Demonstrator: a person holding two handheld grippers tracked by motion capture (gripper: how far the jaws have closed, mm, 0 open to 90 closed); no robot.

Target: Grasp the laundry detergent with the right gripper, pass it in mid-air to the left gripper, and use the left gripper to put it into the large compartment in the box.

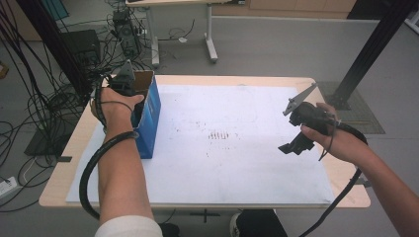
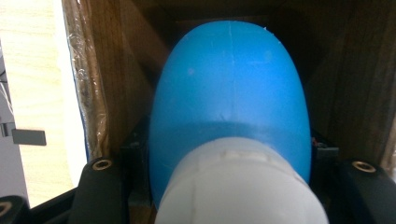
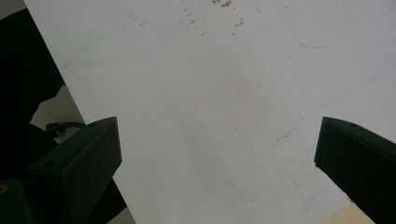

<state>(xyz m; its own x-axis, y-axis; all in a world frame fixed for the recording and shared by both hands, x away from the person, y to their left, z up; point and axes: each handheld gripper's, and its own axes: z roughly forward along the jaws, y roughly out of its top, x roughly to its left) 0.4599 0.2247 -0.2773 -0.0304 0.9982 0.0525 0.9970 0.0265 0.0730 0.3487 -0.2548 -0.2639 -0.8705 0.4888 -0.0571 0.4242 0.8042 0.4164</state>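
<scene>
A: Obs. 1, left side. The left gripper (image 1: 129, 85) is held down into the open top of the blue box (image 1: 149, 118), which stands upright at the left edge of the white sheet (image 1: 237, 163) on the worktop (image 1: 59, 173).

B: And the thing it carries?

A: From the left gripper view, a blue egg-shaped object (image 2: 231, 93) with a white end piece (image 2: 240, 186) sits right between the two black fingers (image 2: 95, 186), one at each flank, pressed against it. The fingers are closed on it. The blue end points into the box; brown cardboard walls (image 2: 116, 74) surround it on both sides.

B: Can you confirm that from above?

A: No. In the high view the hand (image 1: 114, 106) and the gripper body cover the box opening, so the object itself is hidden there. The box wall cuts off anything lower.

B: How far into the box is it?

A: Cannot tell. The box floor is dark and blocked by the object. Whether it touches any wall is also unclear.

B: Obs. 2, right side?

A: The right gripper (image 1: 292, 146) is held above the right part of the sheet, well apart from the box. The right gripper view shows its fingers (image 3: 88, 154) spread wide with nothing between them, just the sheet with faint brown specks (image 3: 224, 4) and a thin pen line. The high view shows those marks as a small cluster (image 1: 220, 135) near the sheet's middle.
</scene>
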